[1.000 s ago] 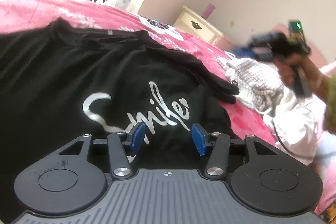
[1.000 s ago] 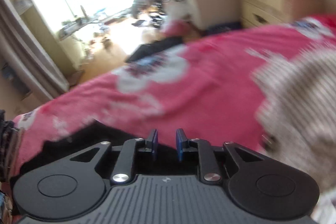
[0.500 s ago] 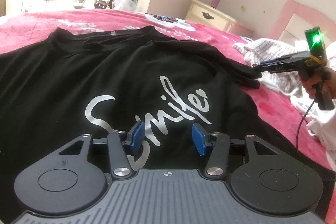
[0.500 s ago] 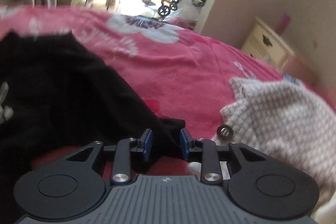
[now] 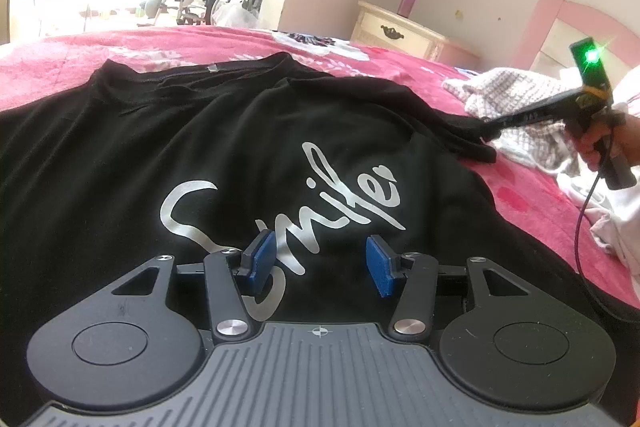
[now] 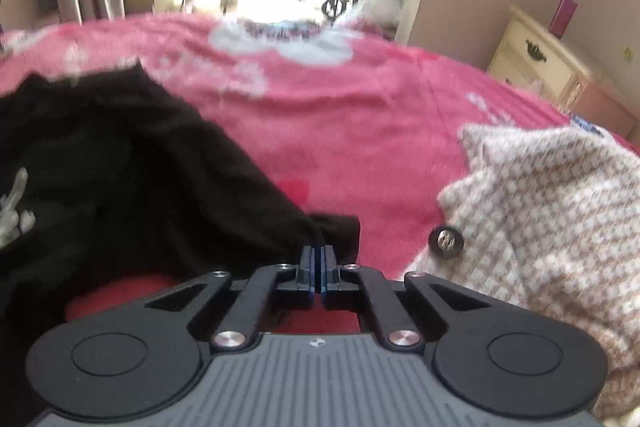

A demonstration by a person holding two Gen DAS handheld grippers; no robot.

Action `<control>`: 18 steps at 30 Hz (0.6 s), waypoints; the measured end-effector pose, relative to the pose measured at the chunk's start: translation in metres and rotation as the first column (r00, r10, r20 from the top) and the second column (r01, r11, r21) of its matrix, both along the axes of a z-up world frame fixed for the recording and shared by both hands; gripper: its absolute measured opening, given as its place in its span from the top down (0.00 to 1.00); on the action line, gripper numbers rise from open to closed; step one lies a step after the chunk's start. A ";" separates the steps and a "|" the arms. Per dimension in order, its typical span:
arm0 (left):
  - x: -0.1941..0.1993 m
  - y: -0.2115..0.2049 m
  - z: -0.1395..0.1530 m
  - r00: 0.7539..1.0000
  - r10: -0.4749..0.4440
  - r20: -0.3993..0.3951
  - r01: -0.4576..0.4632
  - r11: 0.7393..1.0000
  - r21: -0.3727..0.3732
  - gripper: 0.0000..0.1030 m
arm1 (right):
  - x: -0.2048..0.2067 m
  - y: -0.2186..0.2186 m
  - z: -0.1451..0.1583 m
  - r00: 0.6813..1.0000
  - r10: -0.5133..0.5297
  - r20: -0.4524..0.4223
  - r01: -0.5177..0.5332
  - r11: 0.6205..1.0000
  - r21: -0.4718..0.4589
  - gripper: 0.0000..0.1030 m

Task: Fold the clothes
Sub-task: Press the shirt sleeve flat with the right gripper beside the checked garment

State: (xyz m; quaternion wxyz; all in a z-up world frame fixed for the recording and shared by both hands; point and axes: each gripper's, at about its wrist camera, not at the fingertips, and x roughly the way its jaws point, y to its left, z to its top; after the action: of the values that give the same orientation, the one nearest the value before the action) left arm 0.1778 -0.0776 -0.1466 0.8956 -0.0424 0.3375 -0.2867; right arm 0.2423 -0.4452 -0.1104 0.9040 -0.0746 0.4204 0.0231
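The right claw (image 6: 319,269) has just been closing, and now its blue pads are pressed together at the sleeve end (image 6: 332,227) of the black T-shirt (image 6: 120,167); the cloth bunches right at the tips, so it looks clenched on the hem, though how much fabric it really has is hard to tell from here. That is the risk: a thin pinch at the very edge could slip free the moment the sleeve gets pulled across, and the fold would flop back. Just to the right, the checked knit garment (image 6: 540,219) with its dark button (image 6: 446,239) lies near the claw, close enough that a careless sweep might drag it along or snag it. Over on the other side, the left claw (image 5: 320,261) stands about half open, holding nothing, hovering above the silver lettering (image 5: 288,195) on the shirt's chest; I cannot tell whether it touches the cloth. With nothing pinning the body, a tug on the sleeve could shift the whole shirt and wrinkle it. The shirt itself lies spread face-up on the pink bedspread (image 5: 540,207), neckline (image 5: 212,71) toward the far side, and the folding looks barely begun.
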 end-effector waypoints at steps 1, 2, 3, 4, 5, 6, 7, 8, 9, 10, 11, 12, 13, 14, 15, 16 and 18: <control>0.000 0.000 -0.001 1.000 0.000 0.003 0.000 1.000 0.000 0.52 | 0.000 -0.002 0.005 1.000 -0.011 0.024 0.011 1.000 0.007 0.98; -0.001 0.000 -0.001 1.000 0.001 0.005 -0.001 1.000 -0.001 0.52 | 0.001 -0.003 0.011 0.999 -0.023 0.049 0.022 1.000 0.015 0.98; -0.001 0.000 -0.001 1.000 0.002 0.007 -0.002 1.000 -0.002 0.52 | 0.003 -0.007 0.018 0.996 -0.045 0.076 0.042 0.998 0.041 0.98; -0.002 -0.001 -0.002 1.000 0.002 0.008 -0.002 1.000 -0.002 0.51 | 0.006 -0.012 0.024 0.992 -0.068 0.103 0.061 0.996 0.068 0.98; -0.002 -0.001 -0.002 1.000 0.003 0.009 -0.003 1.000 -0.002 0.51 | 0.010 -0.016 0.030 0.988 -0.094 0.122 0.082 0.992 0.093 0.98; -0.002 -0.001 -0.002 1.000 0.003 0.010 -0.003 1.000 -0.004 0.52 | 0.014 -0.020 0.035 0.983 -0.120 0.140 0.103 0.988 0.118 0.98; -0.002 -0.001 -0.002 1.000 0.004 0.011 -0.003 1.000 -0.004 0.51 | 0.020 -0.024 0.039 0.978 -0.144 0.153 0.123 0.982 0.140 0.98; -0.002 -0.001 -0.002 1.000 0.004 0.012 -0.004 1.000 -0.004 0.51 | 0.025 -0.027 0.042 0.972 -0.168 0.165 0.141 0.977 0.162 0.98; -0.002 -0.001 -0.002 1.000 0.004 0.012 -0.004 1.000 -0.005 0.51 | 0.032 -0.031 0.043 0.967 -0.190 0.168 0.159 0.971 0.181 0.98; -0.002 0.000 -0.003 1.000 0.003 0.012 -0.003 1.000 -0.005 0.51 | 0.039 -0.035 0.045 0.962 -0.211 0.171 0.176 0.964 0.200 0.98; -0.002 0.000 -0.003 1.000 0.003 0.013 -0.003 1.000 -0.005 0.51 | 0.048 -0.037 0.044 0.958 -0.230 0.169 0.193 0.958 0.210 0.98; -0.002 0.000 -0.003 1.000 0.003 0.014 -0.003 1.000 -0.006 0.51 | 0.057 -0.039 0.041 0.956 -0.248 0.157 0.210 0.951 0.225 0.98; -0.002 0.000 -0.003 1.000 0.003 0.014 -0.003 1.000 -0.005 0.51 | 0.067 -0.042 0.038 0.953 -0.266 0.145 0.228 0.944 0.239 0.98; -0.003 0.000 -0.003 1.000 0.003 0.014 -0.003 1.000 -0.005 0.51 | 0.076 -0.044 0.033 0.947 -0.296 0.127 0.258 0.933 0.250 0.98; -0.003 0.000 -0.003 1.000 0.002 0.015 -0.002 1.000 -0.004 0.51 | 0.086 -0.046 0.027 0.940 -0.325 0.108 0.289 0.922 0.259 0.98; -0.003 0.000 -0.003 1.000 0.002 0.014 -0.002 1.000 -0.004 0.51 | 0.095 -0.050 0.018 0.929 -0.366 0.061 0.334 0.897 0.290 0.96; -0.002 0.000 -0.003 1.000 0.002 0.014 -0.002 1.000 -0.003 0.51 | 0.106 -0.060 0.004 0.885 -0.465 -0.020 0.443 0.829 0.342 0.94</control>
State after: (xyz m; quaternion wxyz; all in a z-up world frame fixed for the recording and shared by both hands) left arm 0.1753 -0.0779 -0.1492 0.8982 -0.0422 0.3306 -0.2866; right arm 0.3484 -0.5050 -0.1062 0.8957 0.1823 0.3866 -0.1229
